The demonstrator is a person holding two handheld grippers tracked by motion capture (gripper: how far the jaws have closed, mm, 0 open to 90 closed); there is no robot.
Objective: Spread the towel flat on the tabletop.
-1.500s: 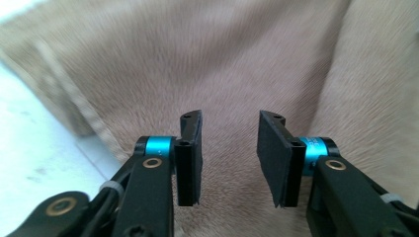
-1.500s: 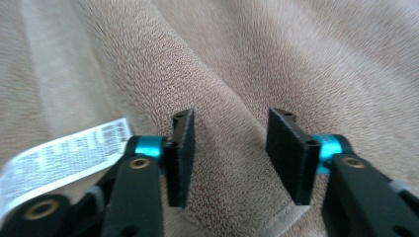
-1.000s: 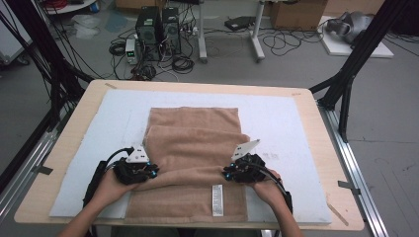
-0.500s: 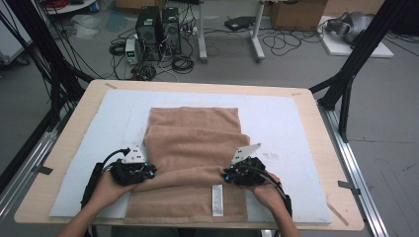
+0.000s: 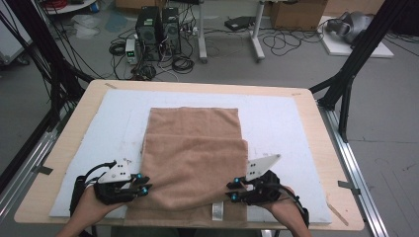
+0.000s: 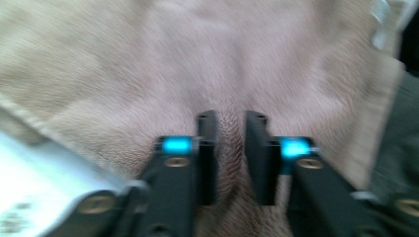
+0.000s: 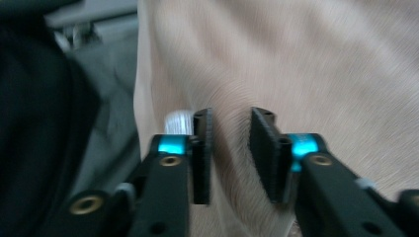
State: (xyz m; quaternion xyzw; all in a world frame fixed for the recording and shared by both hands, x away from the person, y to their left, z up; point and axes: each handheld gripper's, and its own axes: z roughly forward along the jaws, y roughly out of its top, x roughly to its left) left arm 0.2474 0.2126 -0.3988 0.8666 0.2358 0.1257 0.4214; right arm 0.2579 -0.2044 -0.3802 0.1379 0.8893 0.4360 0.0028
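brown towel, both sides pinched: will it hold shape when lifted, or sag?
Likely sags: the towel already dips between the left hand-held gripper and the right hand-held gripper. Probably not slippery: its fuzzy pile bunches between the jaws. It looks light, as small pinches raise the folded edge.

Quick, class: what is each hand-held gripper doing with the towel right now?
Left hand-held gripper: jaws closed on a pinch of the brown towel.
Right hand-held gripper: jaws closed on a fold of the same towel.
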